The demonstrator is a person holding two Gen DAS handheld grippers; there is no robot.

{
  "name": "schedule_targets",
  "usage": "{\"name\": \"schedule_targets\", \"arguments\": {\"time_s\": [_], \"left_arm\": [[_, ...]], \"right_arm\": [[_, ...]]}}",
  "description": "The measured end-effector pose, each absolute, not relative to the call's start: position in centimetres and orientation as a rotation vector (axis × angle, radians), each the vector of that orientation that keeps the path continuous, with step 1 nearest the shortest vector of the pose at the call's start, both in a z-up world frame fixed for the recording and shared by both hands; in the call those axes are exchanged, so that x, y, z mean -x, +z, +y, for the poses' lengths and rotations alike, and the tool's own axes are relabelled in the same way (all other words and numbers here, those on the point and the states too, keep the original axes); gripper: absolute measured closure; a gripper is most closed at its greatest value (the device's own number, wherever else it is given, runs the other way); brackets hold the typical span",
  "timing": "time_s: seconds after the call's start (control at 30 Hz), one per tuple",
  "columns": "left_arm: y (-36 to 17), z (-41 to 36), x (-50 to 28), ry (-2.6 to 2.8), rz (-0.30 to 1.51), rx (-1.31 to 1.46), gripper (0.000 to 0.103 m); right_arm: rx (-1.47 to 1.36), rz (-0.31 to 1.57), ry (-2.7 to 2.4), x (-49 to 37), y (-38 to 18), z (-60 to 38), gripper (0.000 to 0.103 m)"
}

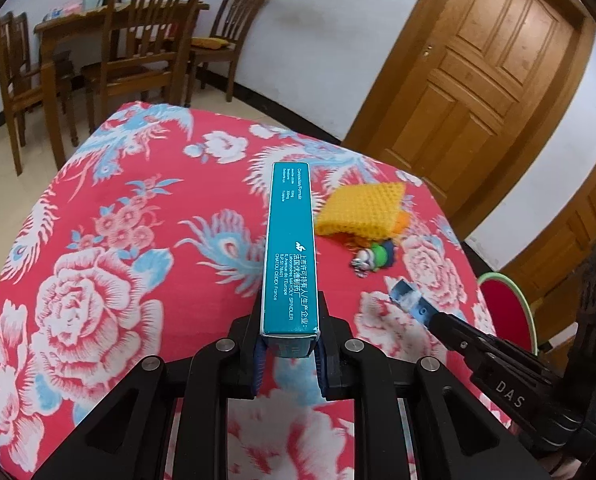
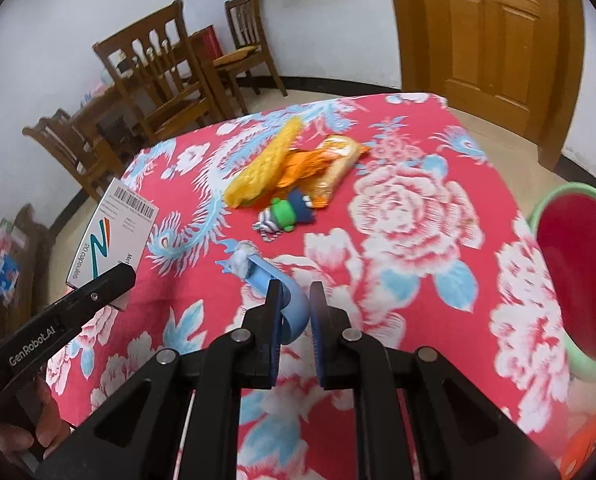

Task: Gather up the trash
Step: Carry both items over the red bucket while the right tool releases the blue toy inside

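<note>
Bin (image 2: 574, 280) is my landmark: a red pail with a green rim, standing just off the bench's right edge. The step in hand, as I judge it, is to carry both pieces there and drop them in. To do it well I would lift each piece clear of the cloth, keep the squeeze steady, and bring the right tool over the pail's mouth first, since it is the nearer, letting go only once the piece hangs inside the rim.

My right tool (image 2: 292, 312) is nearly closed, pinching a curled blue plastic strip (image 2: 276, 280) with a bit of white fluff at its far end; it sits to the left of the bin. My left tool (image 1: 288, 344) is also nearly closed, clamped on the near end of a teal medicine box (image 1: 290, 248) that juts forward over the bench (image 1: 98, 208), farther left of the bin. The long box could swing in the grip, so I would move it slowly.

Well left of the bin and beyond both tools lie a yellow mesh cloth (image 2: 258, 172), an orange wrapper (image 2: 330, 160) and a small green and blue toy (image 2: 288, 212), not yet collected.
</note>
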State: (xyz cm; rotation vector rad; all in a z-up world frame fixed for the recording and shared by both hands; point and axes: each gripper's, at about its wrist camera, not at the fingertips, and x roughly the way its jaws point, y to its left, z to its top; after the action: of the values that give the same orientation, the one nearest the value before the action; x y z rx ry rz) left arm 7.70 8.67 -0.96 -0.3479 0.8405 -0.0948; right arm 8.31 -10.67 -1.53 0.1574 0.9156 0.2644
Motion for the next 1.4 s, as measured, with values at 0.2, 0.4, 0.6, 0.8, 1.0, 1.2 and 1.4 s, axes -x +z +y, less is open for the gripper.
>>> {"name": "schedule_targets", "arguments": {"time_s": [0.2,0.4,0.6,0.8,1.0,1.2,1.4], "left_arm": [[-0.2,6.8,-7.5,-0.143,0.839,0.331,0.083],[0.5,4.7,-7.4,-0.194,0.838,0.313,0.083],[0.9,2.3,-7.6,-0.243,0.845,0.289,0.083],[1.4,-0.4,-7.8,-0.299,0.848,0.261,0.083],[1.5,-3.4,-8.2,-0.357,0.856,0.232,0.083],[1.5,-6.7,-8.5,-0.415,0.869,0.193,0.083],[1.4,-9.9,-9.1,-0.472,0.881,0.159,0.083]], "right_arm": [[-0.197,0.895,0.232,-6.9,-0.6,-13.5,0.088],[-0.233,0.864,0.187,-5.7,0.2,-16.3,0.088],[-0.264,0.843,0.135,-4.8,0.6,-19.4,0.088],[-0.284,0.816,0.072,-3.8,1.1,-22.2,0.088],[-0.316,0.790,0.011,-3.1,1.4,-25.0,0.088],[-0.357,0.778,-0.048,-2.6,1.1,-28.0,0.088],[-0.396,0.777,-0.100,-2.1,0.7,-30.6,0.088]]}}
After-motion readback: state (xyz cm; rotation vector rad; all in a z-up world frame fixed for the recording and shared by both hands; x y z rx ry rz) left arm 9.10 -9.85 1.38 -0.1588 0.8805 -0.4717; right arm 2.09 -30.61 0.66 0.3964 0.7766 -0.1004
